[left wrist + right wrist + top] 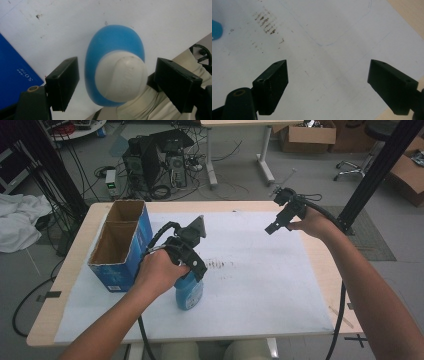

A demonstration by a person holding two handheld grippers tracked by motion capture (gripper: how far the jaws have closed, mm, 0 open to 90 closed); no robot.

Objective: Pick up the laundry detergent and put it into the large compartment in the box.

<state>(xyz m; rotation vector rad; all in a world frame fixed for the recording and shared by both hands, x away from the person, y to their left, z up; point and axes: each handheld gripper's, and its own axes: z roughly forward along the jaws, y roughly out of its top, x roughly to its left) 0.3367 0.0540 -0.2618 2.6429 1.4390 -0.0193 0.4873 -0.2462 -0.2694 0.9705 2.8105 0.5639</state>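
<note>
A blue bottle (189, 294) with a white cap stands upright on the white paper sheet (260, 285), near the table's front left. My left gripper (194, 270) hovers right above it. In the left gripper view the bottle (112, 42) is seen from the top, its white cap (121, 76) between my left gripper's (117, 86) open jaws, with a gap on each side. My right gripper (273, 227) is held up over the back right of the sheet. My right gripper (328, 85) is open over bare paper, nothing between its jaws.
A tall blue cardboard box (121, 245) with two open compartments stands at the left, close beside the bottle, and the box (15, 75) is near the left jaw. Dark smudges (265, 22) mark the sheet's middle. Bare wood table edge (325, 265) runs along the right.
</note>
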